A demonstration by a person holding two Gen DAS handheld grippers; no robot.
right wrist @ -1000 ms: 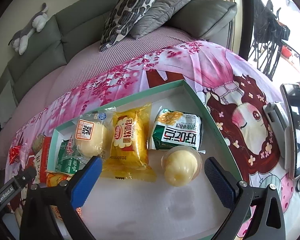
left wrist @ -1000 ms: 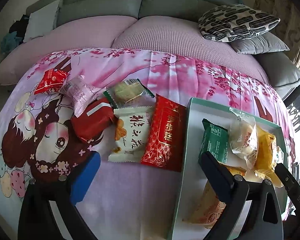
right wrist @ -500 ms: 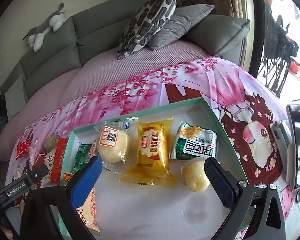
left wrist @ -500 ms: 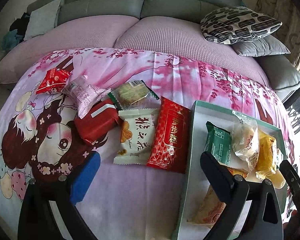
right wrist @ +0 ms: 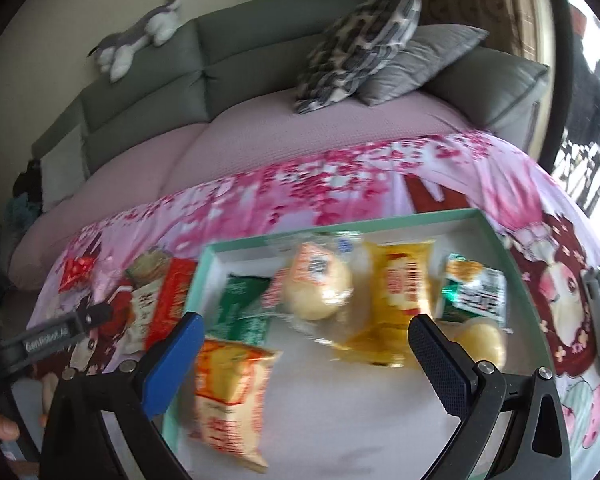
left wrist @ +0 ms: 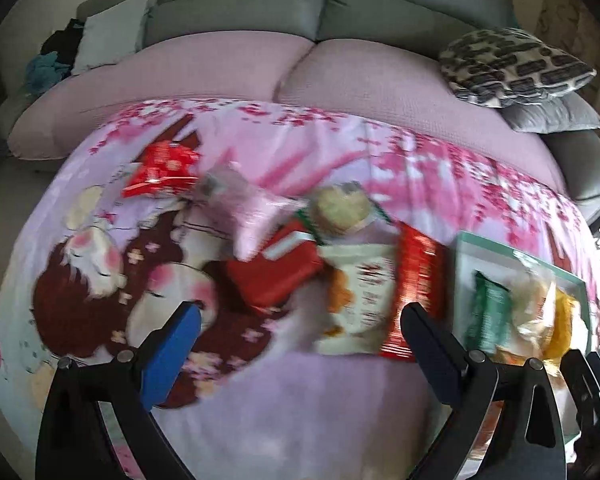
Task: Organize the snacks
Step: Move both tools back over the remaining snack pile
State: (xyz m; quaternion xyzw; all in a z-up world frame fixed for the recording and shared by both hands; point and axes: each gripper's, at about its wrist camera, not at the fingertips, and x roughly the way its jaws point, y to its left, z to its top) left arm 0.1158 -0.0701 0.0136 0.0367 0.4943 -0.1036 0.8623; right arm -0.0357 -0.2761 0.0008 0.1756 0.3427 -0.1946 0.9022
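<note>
Each tool is a black plastic fork of two thick arms ending in flat rectangular pads. On the left gripper (left wrist: 300,334) the pad on its left is bright blue and the one on its right dark navy, with a round silver screw head at each arm's knuckle. The right gripper (right wrist: 306,344) has the same blue and dark ribbed pads and the same screws; off its left side, the other tool's dark finger carries white lettering.
</note>
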